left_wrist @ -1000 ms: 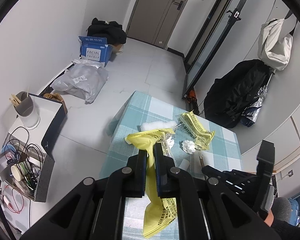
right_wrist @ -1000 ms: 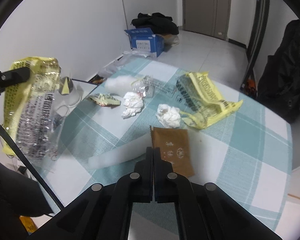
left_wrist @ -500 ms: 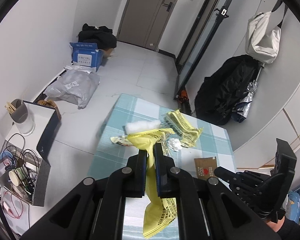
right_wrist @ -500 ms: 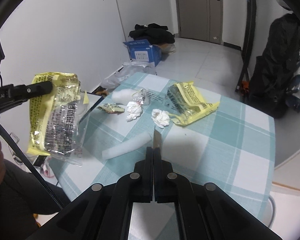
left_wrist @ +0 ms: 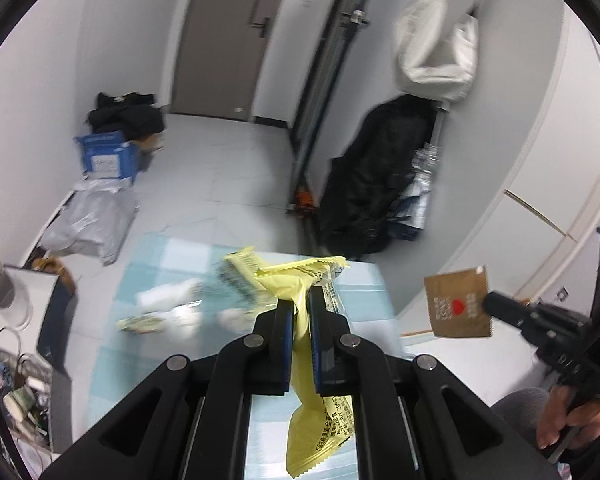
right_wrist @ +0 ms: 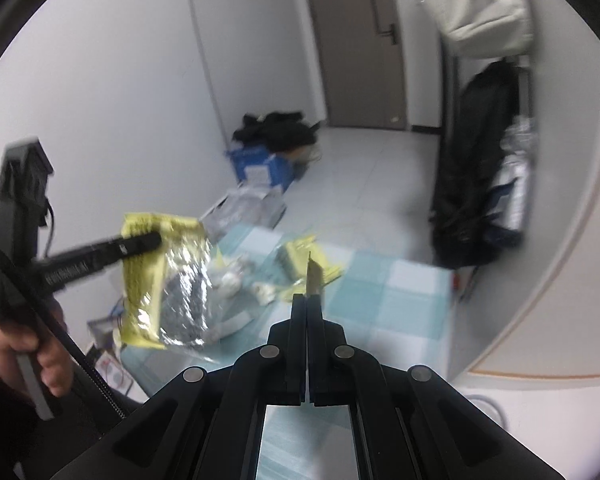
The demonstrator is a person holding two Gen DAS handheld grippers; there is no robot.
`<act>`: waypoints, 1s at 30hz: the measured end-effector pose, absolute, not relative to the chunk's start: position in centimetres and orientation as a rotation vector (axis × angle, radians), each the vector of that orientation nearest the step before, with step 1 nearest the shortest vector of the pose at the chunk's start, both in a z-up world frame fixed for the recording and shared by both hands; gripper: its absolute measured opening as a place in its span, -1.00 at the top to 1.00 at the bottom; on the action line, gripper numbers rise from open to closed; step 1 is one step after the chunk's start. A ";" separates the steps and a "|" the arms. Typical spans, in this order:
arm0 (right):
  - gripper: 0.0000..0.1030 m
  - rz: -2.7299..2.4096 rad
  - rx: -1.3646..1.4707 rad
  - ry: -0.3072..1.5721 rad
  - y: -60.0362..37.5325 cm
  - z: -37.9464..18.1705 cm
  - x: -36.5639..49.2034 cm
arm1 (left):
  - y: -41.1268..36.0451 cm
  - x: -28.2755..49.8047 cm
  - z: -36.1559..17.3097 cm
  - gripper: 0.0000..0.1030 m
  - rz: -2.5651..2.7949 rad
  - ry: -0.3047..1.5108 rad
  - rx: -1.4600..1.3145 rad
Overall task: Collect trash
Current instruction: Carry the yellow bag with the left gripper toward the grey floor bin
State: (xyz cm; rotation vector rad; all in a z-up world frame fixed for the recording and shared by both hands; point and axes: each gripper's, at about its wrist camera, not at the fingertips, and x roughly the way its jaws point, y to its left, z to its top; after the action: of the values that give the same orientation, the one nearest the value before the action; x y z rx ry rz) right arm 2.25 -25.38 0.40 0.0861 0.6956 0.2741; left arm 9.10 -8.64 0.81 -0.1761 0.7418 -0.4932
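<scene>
Below, at mid-frame: checkered tablecloth (left_wrist: 148, 264), blurred, strewn with wrappers and tissues. Left gripper (left_wrist: 300, 312) clamped on yellow bag (left_wrist: 312, 432), hung at lower centre. Right gripper (right_wrist: 307, 300) pinched on brown sachet (left_wrist: 458, 304), held edge-on. Risk judged: thin sachet slipping free mid-swing, missing the bag's unseen mouth.

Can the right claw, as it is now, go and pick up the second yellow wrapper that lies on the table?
Probably not yet. The right claw is already shut on a brown sachet and held high above the table. Nothing blocks the way to the yellow wrapper on the table, but the claw is full.
</scene>
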 end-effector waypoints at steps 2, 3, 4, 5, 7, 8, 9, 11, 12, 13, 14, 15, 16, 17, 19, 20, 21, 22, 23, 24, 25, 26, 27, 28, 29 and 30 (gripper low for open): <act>1.00 0.247 0.099 0.671 -27.6 1.6 1.4 | -10.4 9.1 1.2 0.94 -0.530 0.747 -0.183; 1.00 0.235 0.108 0.661 -28.8 2.0 0.9 | -11.6 9.2 1.4 0.94 -0.550 0.749 -0.184; 1.00 0.220 0.116 0.651 -29.9 2.5 0.5 | -12.6 9.2 1.6 0.94 -0.565 0.749 -0.182; 1.00 0.207 0.124 0.642 -31.1 2.9 -0.1 | -14.2 9.3 1.8 0.93 -0.587 0.748 -0.174; 1.00 0.180 0.140 0.612 -33.7 3.8 -1.4 | -16.0 9.1 2.0 0.94 -0.619 0.748 -0.160; 1.00 0.160 0.151 0.599 -35.0 4.2 -2.1 | -17.2 9.0 2.0 0.93 -0.635 0.748 -0.151; 1.00 0.144 0.169 0.591 -36.5 4.5 -2.8 | -18.6 9.0 1.9 0.93 -0.654 0.752 -0.141; 1.00 0.104 0.213 0.584 -39.3 4.6 -3.9 | -21.1 8.8 1.5 0.93 -0.678 0.768 -0.132; 1.00 0.085 0.233 0.585 -40.7 4.5 -4.4 | -22.2 8.7 1.0 0.94 -0.692 0.781 -0.128; 1.00 0.063 0.249 0.587 -41.9 4.1 -4.8 | -23.3 8.6 0.6 0.94 -0.704 0.794 -0.123; 1.00 0.052 0.258 0.592 -42.7 3.7 -5.0 | -24.6 8.5 0.0 0.94 -0.713 0.807 -0.111; 1.00 0.025 0.275 0.606 -44.1 2.8 -5.3 | -25.5 8.4 -0.4 0.94 -0.718 0.817 -0.098; 1.00 0.007 0.290 0.617 -45.1 2.0 -5.5 | -26.8 8.3 -1.1 0.94 -0.727 0.832 -0.077; 1.00 -0.002 0.302 0.625 -45.8 1.4 -5.6 | -27.8 8.5 -1.5 0.93 -0.734 0.845 -0.067; 1.00 -0.028 0.351 0.657 -47.7 -1.0 -5.9 | -30.4 8.8 -3.0 0.93 -0.741 0.888 -0.028; 1.00 -0.034 0.364 0.667 -48.2 -1.7 -5.8 | -31.1 8.9 -3.4 0.93 -0.740 0.902 -0.012; 1.00 -0.046 0.390 0.687 -49.0 -3.2 -5.9 | -32.2 9.1 -4.3 0.93 -0.742 0.926 0.007; 1.00 -0.053 0.410 0.702 -49.6 -4.3 -5.8 | -33.1 9.3 -4.9 0.93 -0.745 0.943 0.020; 1.00 -0.057 0.423 0.713 -50.2 -5.2 -5.6 | -34.1 9.4 -5.7 0.93 -0.742 0.962 0.043; 1.00 -0.066 0.444 0.731 -50.8 -6.6 -5.5 | -35.3 9.5 -6.7 0.93 -0.742 0.985 0.070; 1.00 -0.071 0.467 0.751 -51.5 -8.0 -5.3 | -36.3 9.7 -7.6 0.93 -0.746 1.007 0.091; 1.00 -0.074 0.489 0.766 -52.0 -9.2 -5.1 | -37.0 9.7 -8.1 0.93 -0.746 1.021 0.107; 1.00 -0.070 0.513 0.783 -52.6 -10.5 -4.8 | -38.1 9.9 -9.2 0.93 -0.742 1.046 0.145; 1.00 -0.065 0.538 0.798 -53.1 -11.7 -4.6 | -38.9 9.9 -10.1 0.93 -0.734 1.065 0.174; 1.00 -0.066 0.558 0.808 -53.4 -12.5 -4.4 | -39.5 9.9 -10.6 0.93 -0.728 1.079 0.191; 1.00 -0.061 0.601 0.826 -53.9 -14.1 -4.2 | -40.3 10.0 -11.6 0.93 -0.730 1.106 0.216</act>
State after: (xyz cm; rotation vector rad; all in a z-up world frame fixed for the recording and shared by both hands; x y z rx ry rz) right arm -4.18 -53.91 -14.07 0.6014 0.8255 -0.0610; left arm 9.95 -40.28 -11.57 0.2156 1.1056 -0.7297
